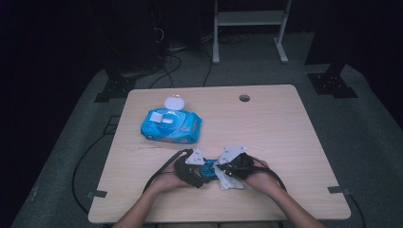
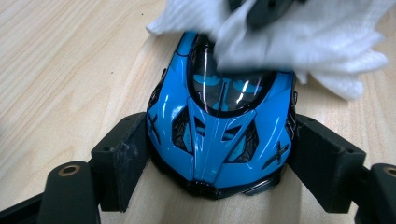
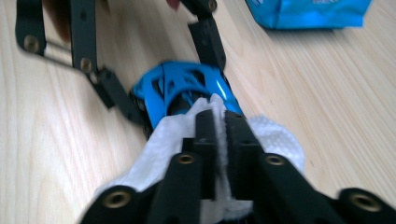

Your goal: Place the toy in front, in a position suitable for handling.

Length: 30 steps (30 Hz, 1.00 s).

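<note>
Reference: high view, desk centre as clock centre, 6 o'clock at the person's edge.

1. Forearms. Both forearms enter from the 6 o'clock edge of the desk (image 1: 285, 142) and converge near the front centre.

2. Left gripper (image 1: 202, 172). Located at roughly 7 o'clock of desk centre. In the left gripper view its jaws stand partly open and are clamped on the flanks of the blue toy car (image 2: 222, 121), one pad against each side at about mid-length. The car sits on its wheels on the desk, with one end pointing toward the gripper body.

3. Blue toy car. Position: about 6 o'clock of desk centre, between the two grippers, touching the desk surface.

4. Right gripper (image 3: 217, 123). Located just at 3 o'clock of the left gripper in the high view. Its jaws are almost fully closed and pinch a white wipe (image 3: 271, 135); a thin layer of the material sits between the pads. No earlier state is considered here. The wipe hangs around the jaws and lies on the car's roof and glass area.

5. Wipe pack (image 1: 171, 126). A blue soft pack with a white label lies flat at about 10 o'clock of desk centre, well apart from the car. Its round white lid (image 1: 174, 102) stands open at the pack's 12 o'clock side.

6. Cable hole (image 1: 244, 98). Positioned near the far edge, at about 12 o'clock.
</note>
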Tool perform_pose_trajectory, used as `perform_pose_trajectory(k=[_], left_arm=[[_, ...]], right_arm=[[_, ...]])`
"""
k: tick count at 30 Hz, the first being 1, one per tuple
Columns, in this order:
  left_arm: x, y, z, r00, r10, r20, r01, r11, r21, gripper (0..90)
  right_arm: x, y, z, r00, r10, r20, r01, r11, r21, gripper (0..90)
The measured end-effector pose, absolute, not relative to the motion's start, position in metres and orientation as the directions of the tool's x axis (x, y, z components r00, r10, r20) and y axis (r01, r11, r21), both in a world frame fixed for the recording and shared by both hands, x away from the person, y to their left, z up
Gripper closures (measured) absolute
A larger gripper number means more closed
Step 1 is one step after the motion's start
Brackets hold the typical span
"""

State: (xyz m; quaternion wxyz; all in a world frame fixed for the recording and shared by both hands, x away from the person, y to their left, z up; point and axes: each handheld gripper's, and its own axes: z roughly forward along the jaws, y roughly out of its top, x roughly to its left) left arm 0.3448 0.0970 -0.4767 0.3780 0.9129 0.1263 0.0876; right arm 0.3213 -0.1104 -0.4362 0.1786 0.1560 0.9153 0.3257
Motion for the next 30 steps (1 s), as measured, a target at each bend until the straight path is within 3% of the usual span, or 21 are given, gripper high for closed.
perform_pose_trajectory(k=[5,12,22,26,30], left_arm=[[0.346,0.097,-0.476,0.955,0.289,0.063,0.160,-0.686,0.710,23.1],[0.345,0.098,-0.477,0.954,0.294,0.059,0.165,-0.678,0.716,23.2],[0.344,0.097,-0.477,0.953,0.298,0.062,0.165,-0.679,0.715,23.3],[0.345,0.098,-0.477,0.953,0.297,0.064,0.164,-0.680,0.715,23.3],[0.344,0.099,-0.478,0.952,0.299,0.063,0.165,-0.675,0.719,23.2]], right_arm=[[0.319,-0.109,-0.436,-0.889,0.392,-0.237,0.158,0.749,0.644,85.8],[0.328,-0.076,-0.449,-0.940,0.311,-0.140,0.140,0.727,0.673,86.3],[0.310,-0.130,-0.439,-0.897,0.372,-0.239,0.143,0.756,0.638,86.3],[0.311,-0.149,-0.443,-0.884,0.426,-0.195,0.201,0.721,0.664,86.3],[0.316,-0.141,-0.445,-0.890,0.431,-0.150,0.215,0.686,0.696,86.2]])
